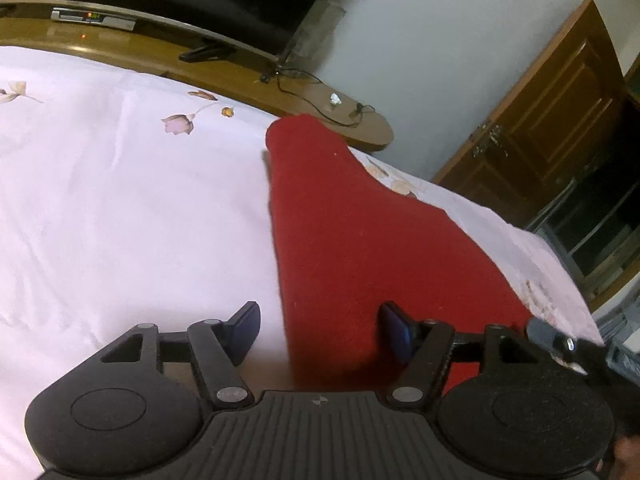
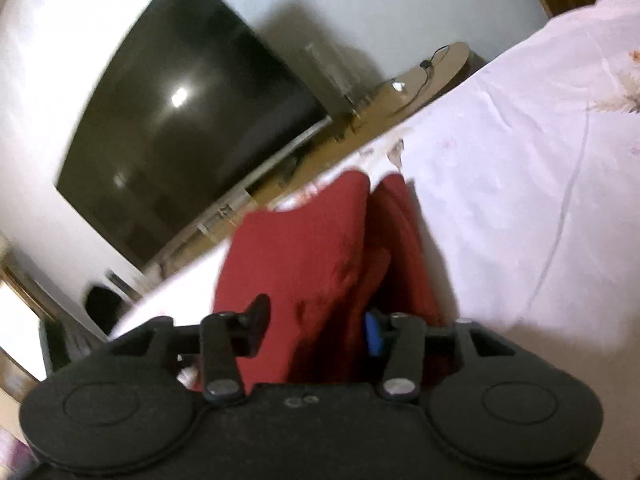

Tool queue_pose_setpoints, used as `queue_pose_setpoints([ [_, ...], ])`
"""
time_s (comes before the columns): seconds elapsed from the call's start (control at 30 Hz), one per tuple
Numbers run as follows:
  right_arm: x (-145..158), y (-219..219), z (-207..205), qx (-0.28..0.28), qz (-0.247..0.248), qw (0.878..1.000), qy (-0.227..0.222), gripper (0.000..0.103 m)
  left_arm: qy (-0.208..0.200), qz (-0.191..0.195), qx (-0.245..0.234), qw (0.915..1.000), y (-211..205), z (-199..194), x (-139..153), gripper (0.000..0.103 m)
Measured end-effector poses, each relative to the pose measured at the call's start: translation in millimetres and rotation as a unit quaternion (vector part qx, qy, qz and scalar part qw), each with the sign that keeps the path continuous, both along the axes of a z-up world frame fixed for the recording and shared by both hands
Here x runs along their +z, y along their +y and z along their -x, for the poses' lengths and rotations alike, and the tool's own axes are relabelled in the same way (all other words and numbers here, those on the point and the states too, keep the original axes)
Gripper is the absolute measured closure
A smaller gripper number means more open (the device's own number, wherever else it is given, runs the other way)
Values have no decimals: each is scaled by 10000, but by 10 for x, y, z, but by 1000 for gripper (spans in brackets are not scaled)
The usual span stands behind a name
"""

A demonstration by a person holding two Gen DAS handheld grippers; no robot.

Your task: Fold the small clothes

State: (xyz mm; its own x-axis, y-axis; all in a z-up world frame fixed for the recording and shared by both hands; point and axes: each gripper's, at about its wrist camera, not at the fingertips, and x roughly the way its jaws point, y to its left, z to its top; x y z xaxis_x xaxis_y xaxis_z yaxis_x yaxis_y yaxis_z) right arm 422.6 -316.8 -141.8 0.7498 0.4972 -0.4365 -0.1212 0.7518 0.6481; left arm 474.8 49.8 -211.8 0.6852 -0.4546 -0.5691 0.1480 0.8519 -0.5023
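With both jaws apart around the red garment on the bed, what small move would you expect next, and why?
Probably the right hand-held gripper closes on the raised fold of the red garment. That cloth stands bunched between its spread jaws, ungripped. The left hand-held gripper is also open, with the garment's edge lying flat on the pink floral bedsheet between its fingers. The right view is blurred, so this is tentative.

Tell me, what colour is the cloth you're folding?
Red. The cloth shows best in the left wrist view, on the pink flowered bedsheet.
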Motion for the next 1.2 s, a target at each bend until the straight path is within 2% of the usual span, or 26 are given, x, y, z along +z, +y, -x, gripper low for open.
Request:
queue_pose_setpoints([
  [0.17,-182,-308,-369,-82,-707,9973,164,53,-54,26,-59,10000,90,-8,-7,36],
  [0.3,-215,-240,-585,365,-767,9959,315,56,-51,55,-109,9999,116,-96,-18,36],
  [0.33,-198,-179,-663,401,-530,9968,438,58,-51,52,-105,9999,121,-99,-28,36],
  [0.4,-85,35,-719,478,143,9978,444,74,-60,80,-77,9999,134,-74,-22,36],
  [0.47,123,302,-565,589,1069,9925,16,80,-205,86,38,9997,160,-28,25,36],
  [0.53,325,541,-386,780,1671,9815,-506,81,-501,289,125,9982,194,14,139,36],
  [0.6,520,670,-256,811,1852,9744,-985,82,-742,485,148,9960,192,-16,282,36],
  [0.67,711,707,-160,728,1941,9681,-1409,82,-863,288,70,9958,121,-71,383,36],
  [0.73,776,686,-109,603,2115,9627,-1575,82,-796,-95,24,9968,21,-141,384,36],
  [0.8,636,632,-259,444,2301,9621,-1397,82,-439,-461,-17,9980,-89,-257,256,36],
  [0.87,265,466,-533,209,2270,9720,-564,82,-52,-546,-141,9984,-174,-367,44,36],
  [0.9,41,385,-648,148,2192,9755,-96,81,-93,-469,-97,9988,-168,-368,6,33],
  [0.93,-114,306,-691,96,1930,9811,-62,81,-122,-451,-101,9989,-157,-371,-1,33],
  [1.0,-134,191,-660,-2,1513,9885,-36,81,-107,-460,-116,9988,-149,-374,24,33],
  [1.1,-101,234,-638,23,1647,9863,-113,81,-209,-535,-127,9983,-148,-364,95,33],
  [1.17,0,254,-535,31,1725,9845,-313,82,-348,-521,-122,9980,-136,-335,155,33],
  [1.2,89,288,-448,38,1750,9835,-452,82,-339,-642,-149,9972,-158,-347,152,33],
])
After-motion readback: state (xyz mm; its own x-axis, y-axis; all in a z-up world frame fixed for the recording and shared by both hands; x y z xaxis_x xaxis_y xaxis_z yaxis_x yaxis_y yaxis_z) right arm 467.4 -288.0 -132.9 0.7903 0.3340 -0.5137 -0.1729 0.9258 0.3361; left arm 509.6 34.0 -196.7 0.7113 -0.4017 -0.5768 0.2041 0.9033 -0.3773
